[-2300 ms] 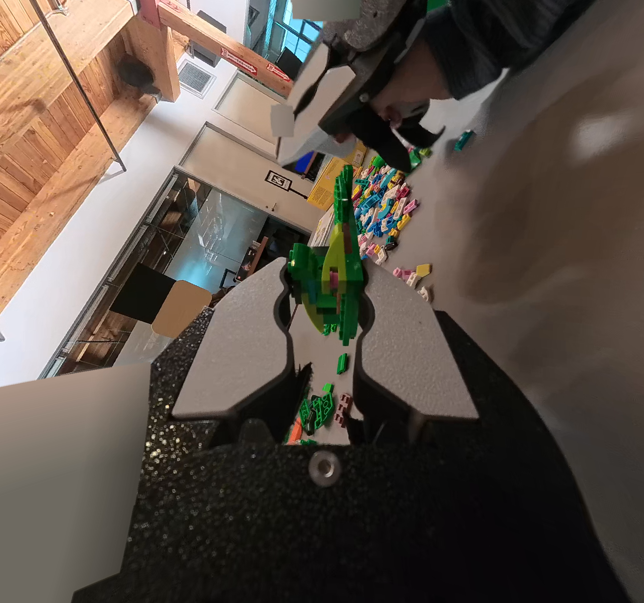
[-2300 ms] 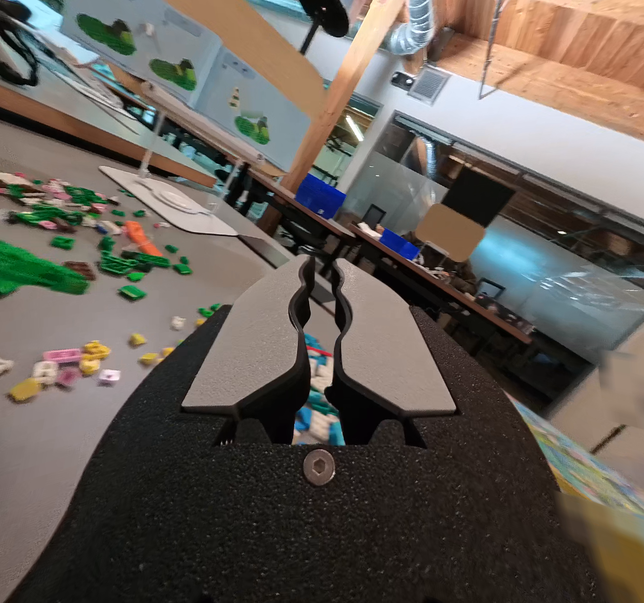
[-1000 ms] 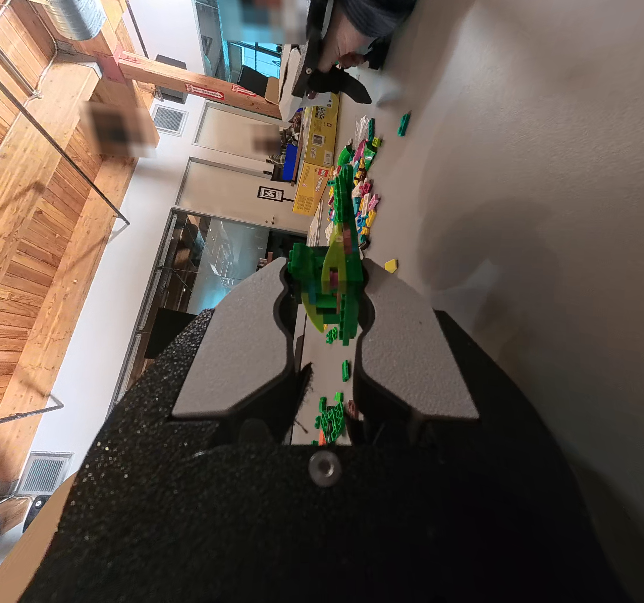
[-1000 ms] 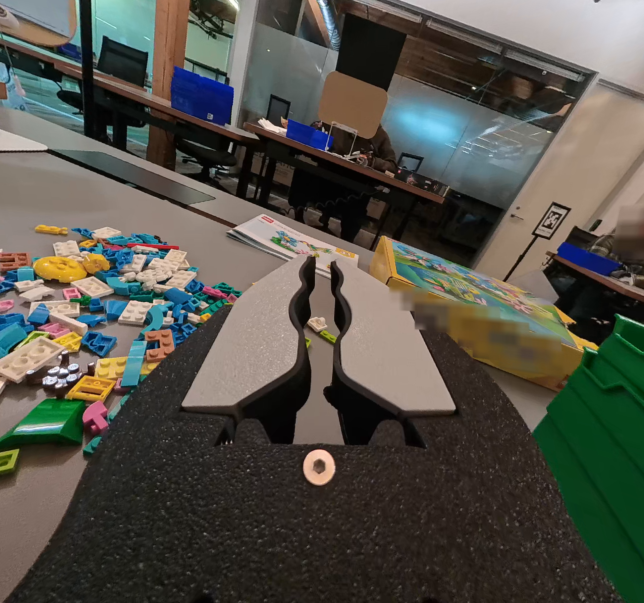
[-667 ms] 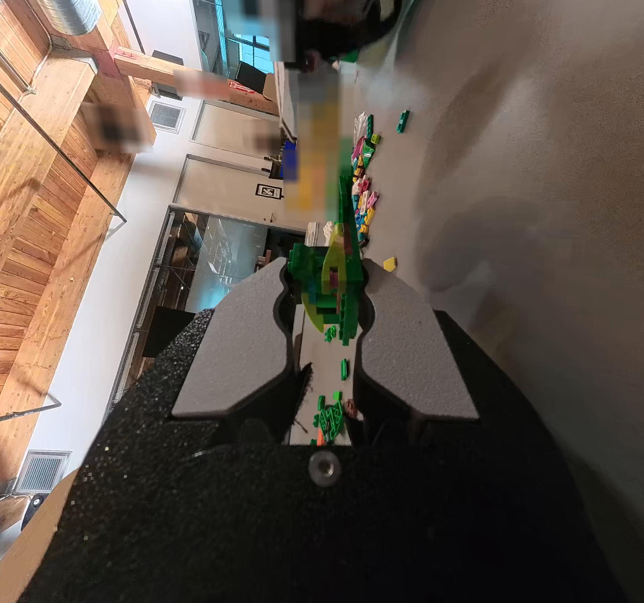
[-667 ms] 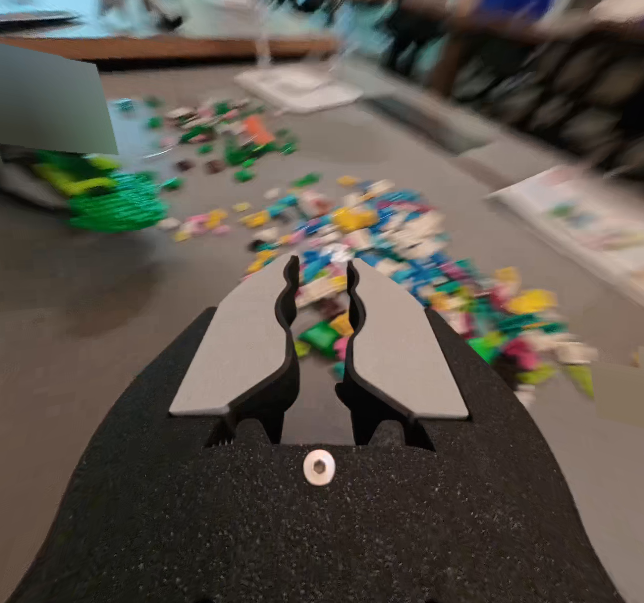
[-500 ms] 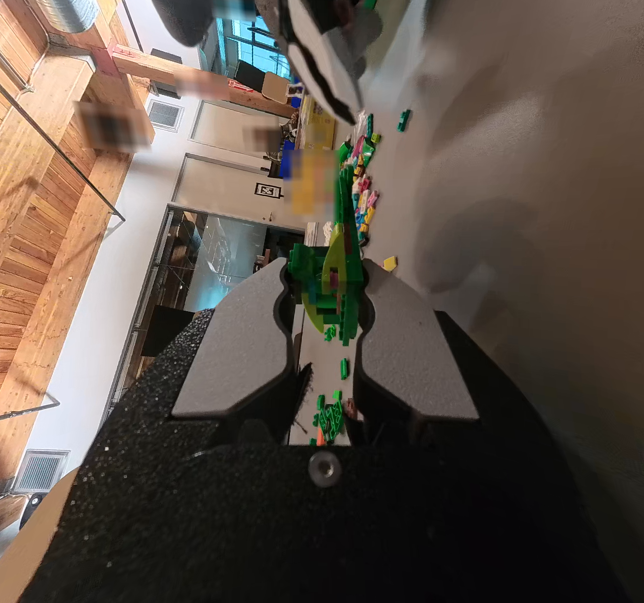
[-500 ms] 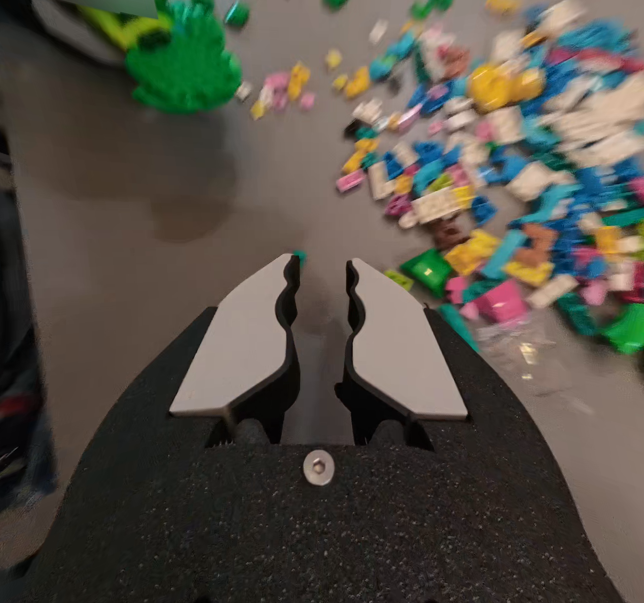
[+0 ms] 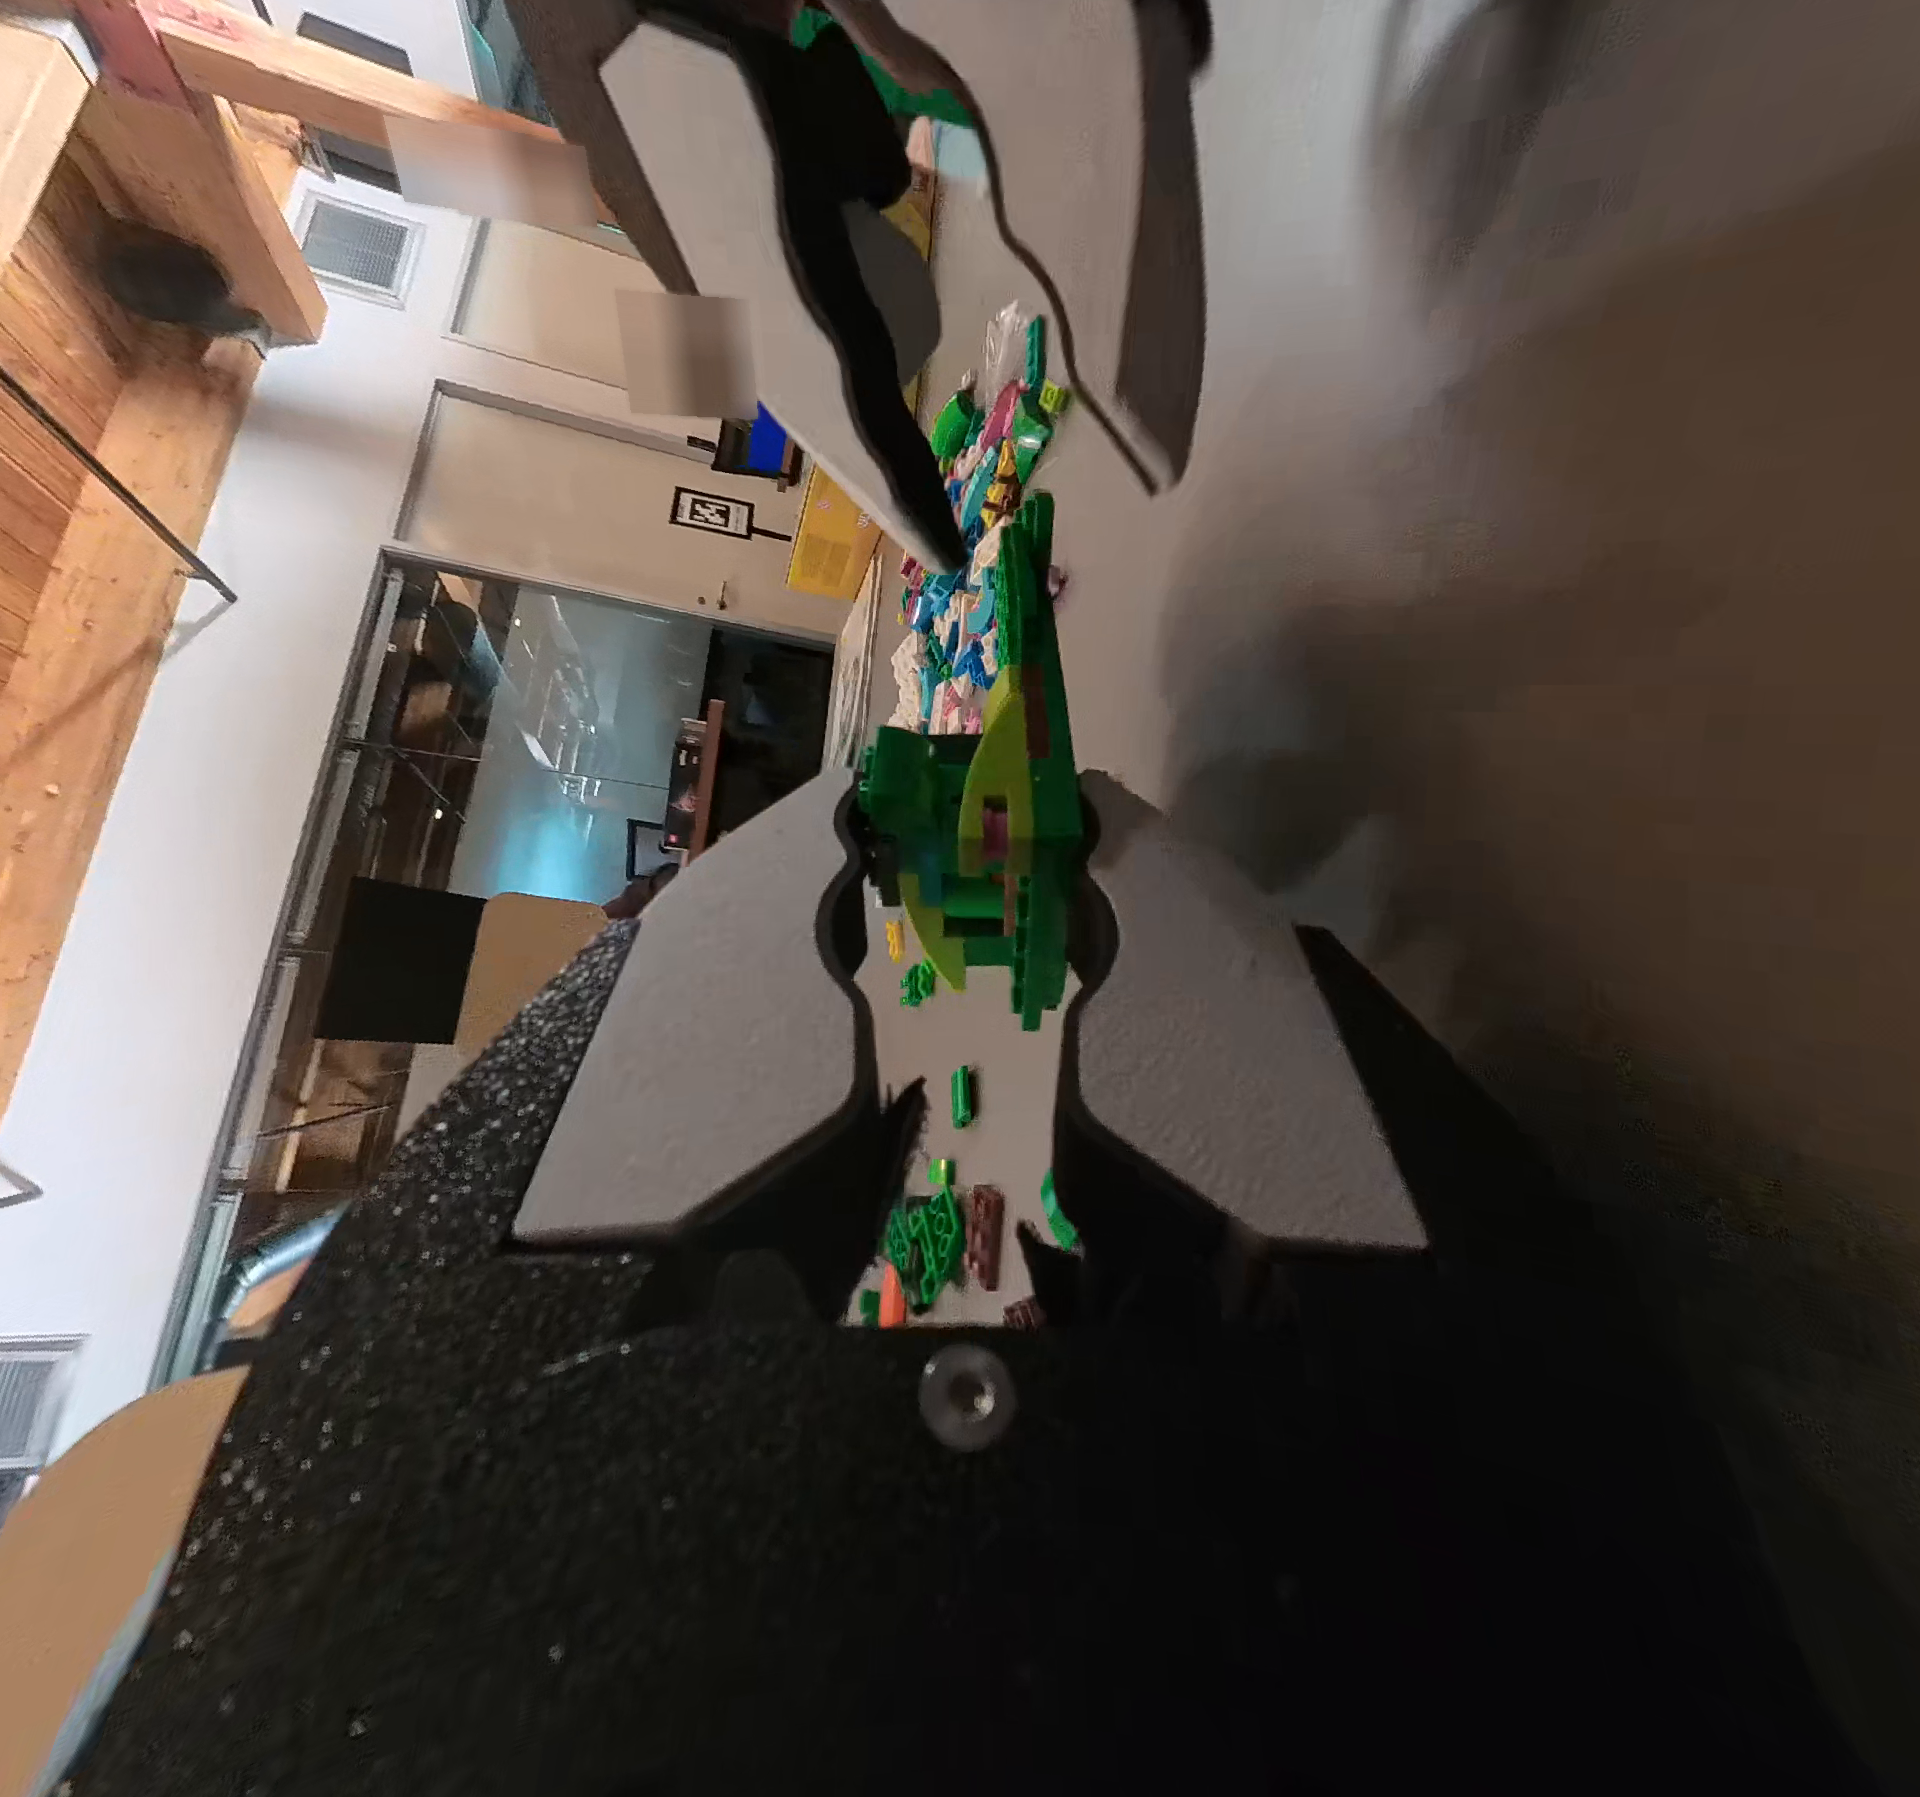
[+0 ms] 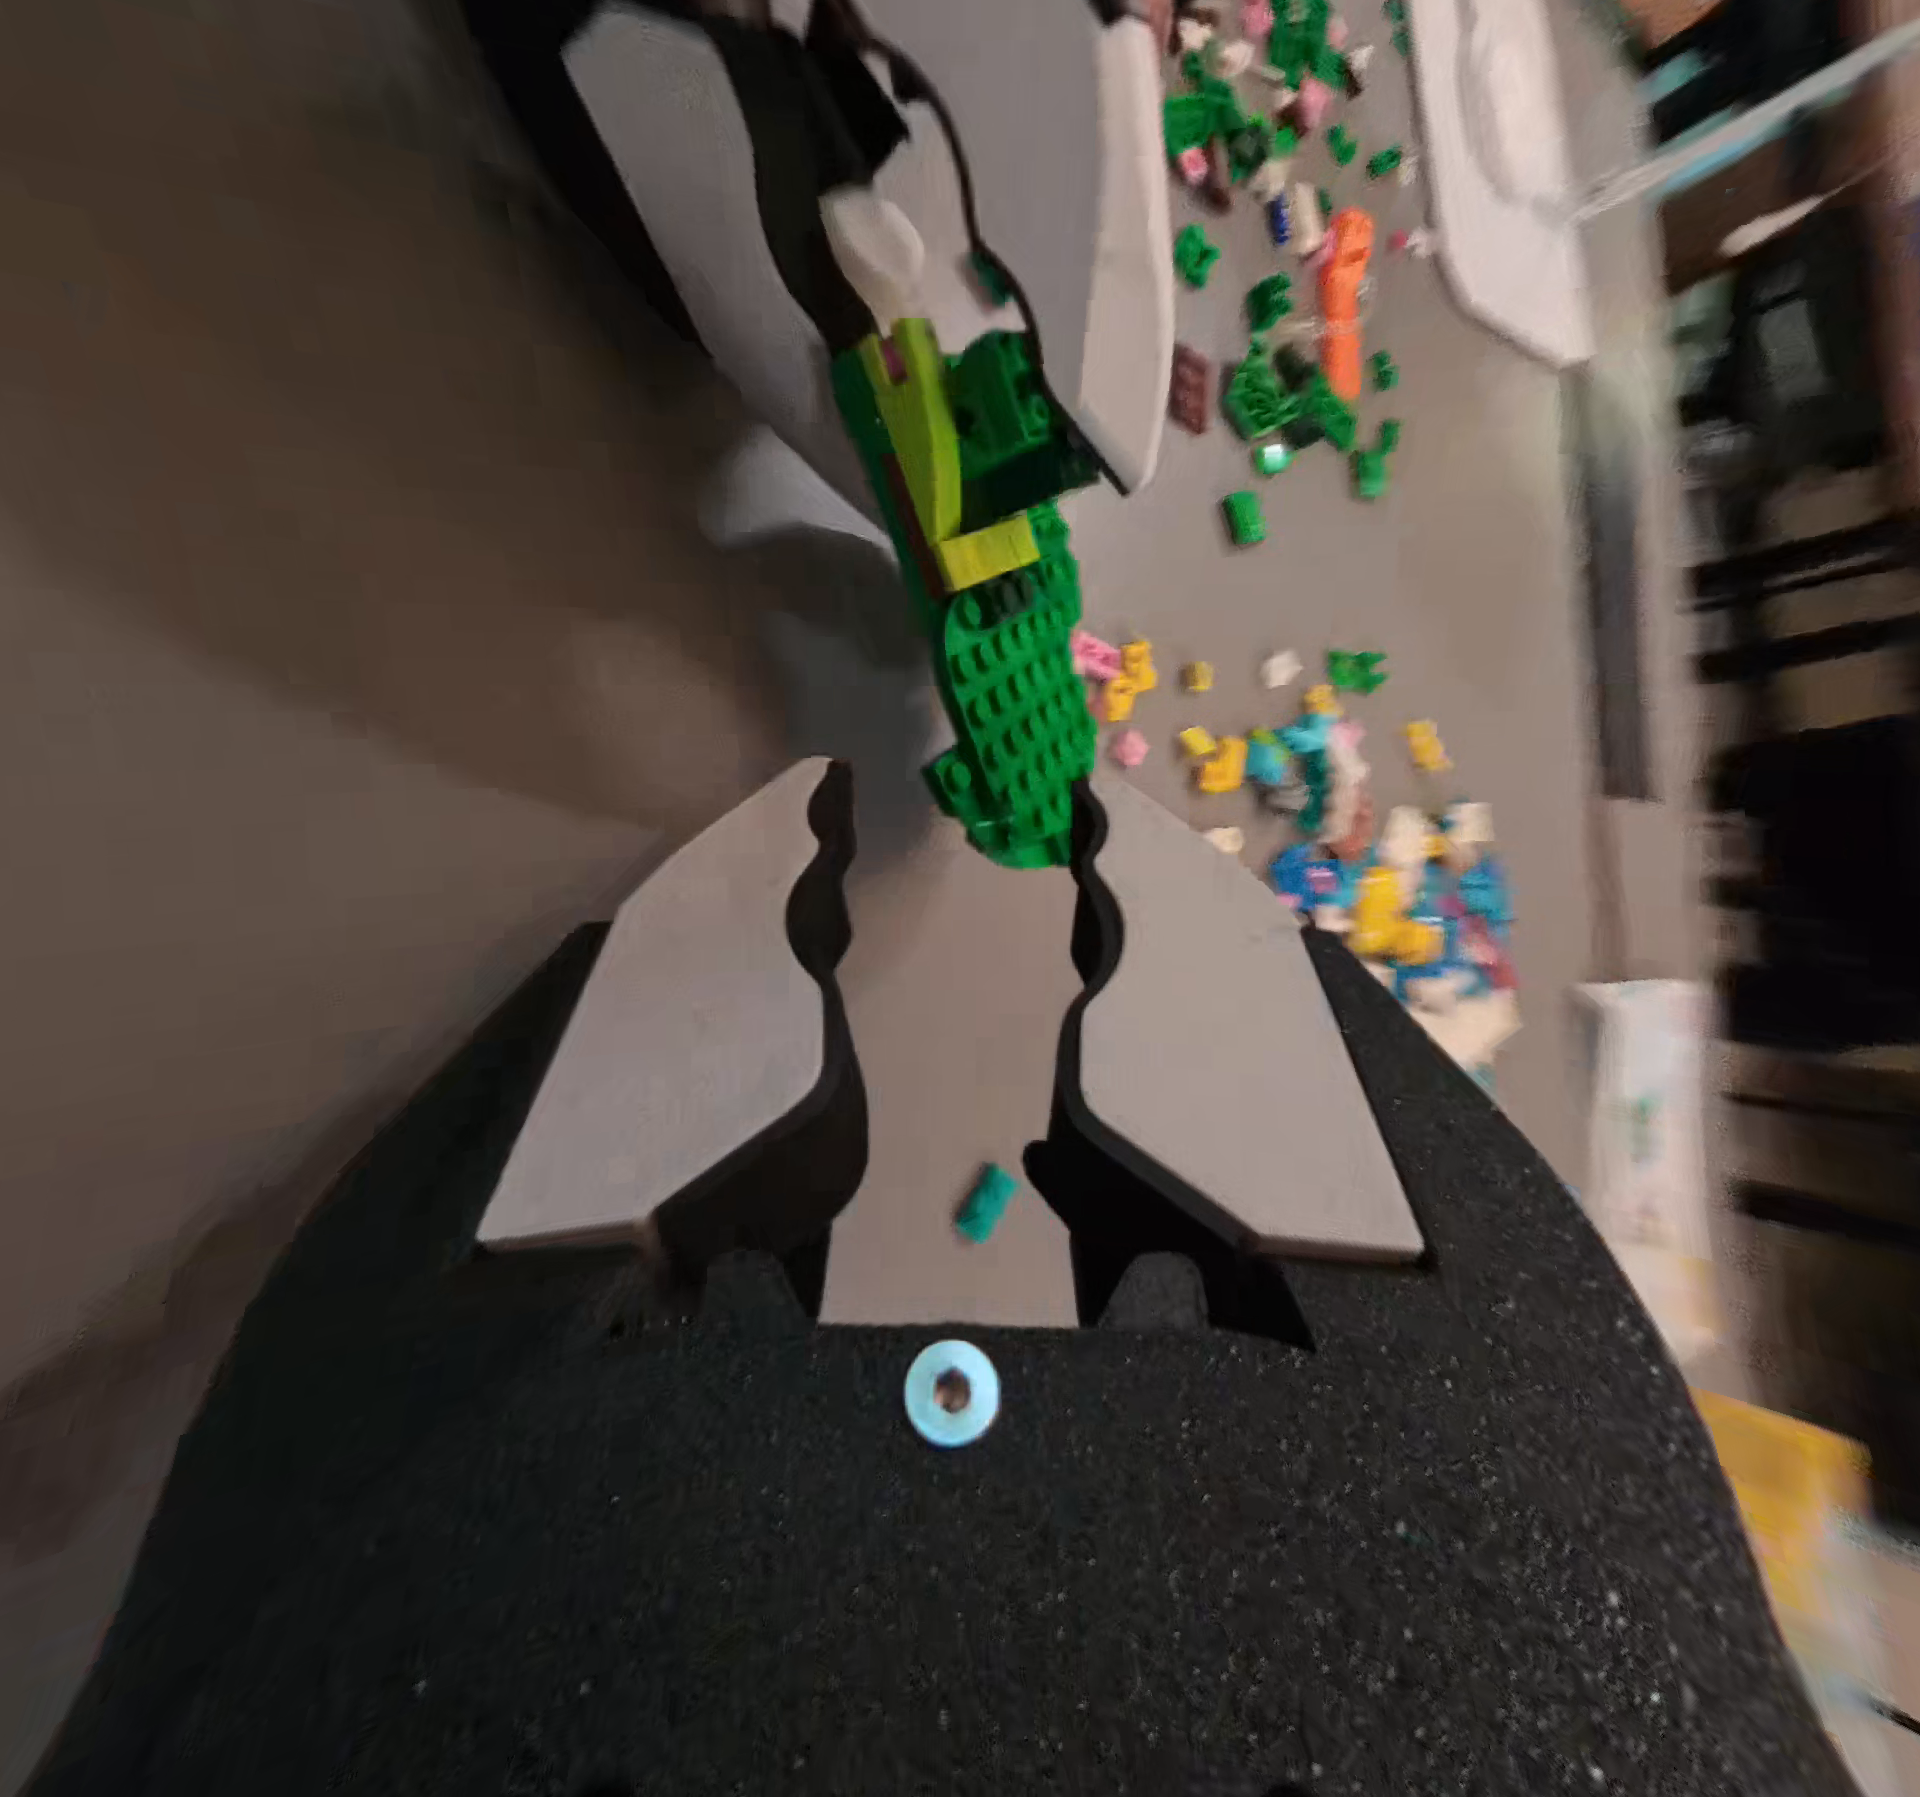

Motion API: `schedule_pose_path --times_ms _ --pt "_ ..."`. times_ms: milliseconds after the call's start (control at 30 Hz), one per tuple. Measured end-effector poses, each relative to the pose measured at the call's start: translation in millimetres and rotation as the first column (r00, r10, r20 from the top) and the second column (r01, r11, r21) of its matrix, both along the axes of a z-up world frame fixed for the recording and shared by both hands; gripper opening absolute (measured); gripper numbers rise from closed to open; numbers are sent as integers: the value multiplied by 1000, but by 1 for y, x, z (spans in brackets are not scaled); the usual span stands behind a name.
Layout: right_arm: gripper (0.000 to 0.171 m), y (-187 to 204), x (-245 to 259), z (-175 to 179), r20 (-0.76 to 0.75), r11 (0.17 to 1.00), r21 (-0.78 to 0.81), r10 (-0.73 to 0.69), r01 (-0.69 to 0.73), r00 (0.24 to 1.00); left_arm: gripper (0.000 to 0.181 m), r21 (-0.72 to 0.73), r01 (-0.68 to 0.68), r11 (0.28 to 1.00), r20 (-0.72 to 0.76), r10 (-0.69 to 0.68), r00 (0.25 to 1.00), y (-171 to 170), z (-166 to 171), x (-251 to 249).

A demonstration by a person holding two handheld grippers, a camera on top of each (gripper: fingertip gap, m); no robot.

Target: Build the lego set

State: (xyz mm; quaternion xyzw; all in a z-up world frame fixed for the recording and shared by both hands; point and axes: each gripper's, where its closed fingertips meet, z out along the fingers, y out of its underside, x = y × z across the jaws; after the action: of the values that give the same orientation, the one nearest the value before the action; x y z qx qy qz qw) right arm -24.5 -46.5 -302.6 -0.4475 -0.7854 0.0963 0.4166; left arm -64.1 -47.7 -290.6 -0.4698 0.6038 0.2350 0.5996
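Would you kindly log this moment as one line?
left tool: shut on green lego build | right tool: open, empty, nearing build's free end | loose bricks: on grey table

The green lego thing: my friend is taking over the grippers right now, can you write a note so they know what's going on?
Left hand-held gripper: shut on the green studded lego plate build with lime curved pieces, held up off the grey table.
Right hand-held gripper: open, empty, its tips right at the plate's free end.
Loose pieces: multicoloured brick pile, green brick cluster with an orange piece, one small teal brick below the right gripper.
Done: partial build only.
Left: most bricks are unattached.
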Motion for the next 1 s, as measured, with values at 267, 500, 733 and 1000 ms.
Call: schedule_pose_path --times_ms 267,500,733,1000 --pt "9 11 -15 8 -53 878 478 47 -16 997 36 22 55 998 97 -57 994 -7 14 7" --pt "8 9 -7 13 -158 893 450 76 3 984 56 75 53 996 174 -65 983 -2 25 6" --pt "8 6 -6 15 -160 863 504 117 -20 980 35 100 89 991 136 -103 985 -7 24 12" --pt "40 6 13 25 -243 966 258 98 -33 965 34 135 60 989 98 -74 992 -5 27 11"
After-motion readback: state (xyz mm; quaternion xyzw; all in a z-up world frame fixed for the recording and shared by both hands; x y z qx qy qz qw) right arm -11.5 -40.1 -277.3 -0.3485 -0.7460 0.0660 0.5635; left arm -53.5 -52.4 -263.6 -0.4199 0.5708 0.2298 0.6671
